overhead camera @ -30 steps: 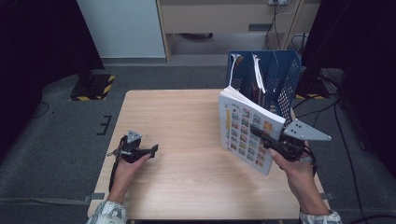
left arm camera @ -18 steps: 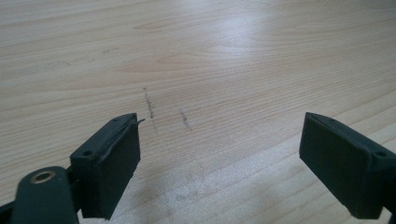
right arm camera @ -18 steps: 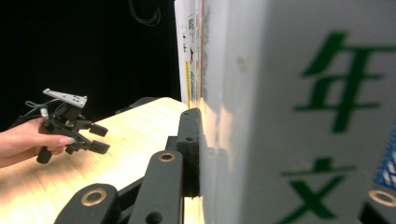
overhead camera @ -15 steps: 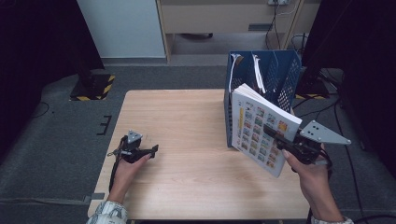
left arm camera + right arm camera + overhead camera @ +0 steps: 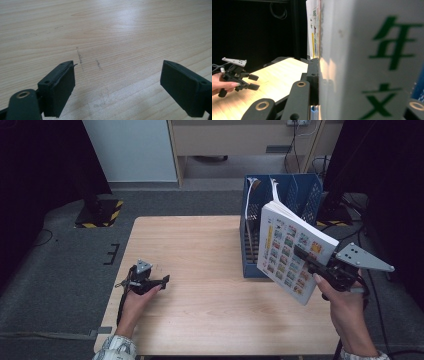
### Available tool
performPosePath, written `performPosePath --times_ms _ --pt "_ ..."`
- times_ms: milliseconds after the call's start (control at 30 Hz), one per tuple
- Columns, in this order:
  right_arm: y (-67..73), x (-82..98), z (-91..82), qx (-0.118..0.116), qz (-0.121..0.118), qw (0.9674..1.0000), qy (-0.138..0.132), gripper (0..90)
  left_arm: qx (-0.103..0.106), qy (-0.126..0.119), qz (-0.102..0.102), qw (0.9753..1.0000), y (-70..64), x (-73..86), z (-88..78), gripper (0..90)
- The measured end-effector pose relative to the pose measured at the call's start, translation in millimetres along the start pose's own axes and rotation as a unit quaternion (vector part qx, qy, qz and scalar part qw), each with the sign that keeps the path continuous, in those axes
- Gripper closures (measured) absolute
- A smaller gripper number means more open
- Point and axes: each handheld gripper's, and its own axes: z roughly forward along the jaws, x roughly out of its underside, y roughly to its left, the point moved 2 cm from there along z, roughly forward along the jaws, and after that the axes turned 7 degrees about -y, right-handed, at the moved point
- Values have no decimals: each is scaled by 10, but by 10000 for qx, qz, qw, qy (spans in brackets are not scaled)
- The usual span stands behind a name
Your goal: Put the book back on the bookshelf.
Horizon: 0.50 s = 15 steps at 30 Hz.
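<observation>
- High view: right gripper (image 5: pixel 320 267) pinches the book (image 5: pixel 292 251) (cover of small coloured pictures), tilted above the table's (image 5: pixel 200 245) right edge, just near of the blue file rack (image 5: pixel 282 195).
- Left gripper (image 5: pixel 159 282) rests near-left, its 2 jaws spread over bare wood.

One book (image 5: pixel 292 251) was present, along with one blue file rack (image 5: pixel 250 247) holding two white papers (image 5: pixel 274 190). Two hand-held grippers were counted: the left hand-held gripper (image 5: pixel 162 281) and the right hand-held gripper (image 5: pixel 304 256). One counter (image 5: pixel 195 245) carried the things.
</observation>
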Motion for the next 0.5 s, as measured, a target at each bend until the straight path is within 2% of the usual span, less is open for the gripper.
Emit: performPosePath --times_ms 400,500 --pt "-127 -78 -38 254 -15 9997 -15 740 -4 -2 19 10000 -2 2 4 129" --pt "-198 -102 -37 352 -17 9994 -49 740 3 10 30 10000 0 3 1 128"
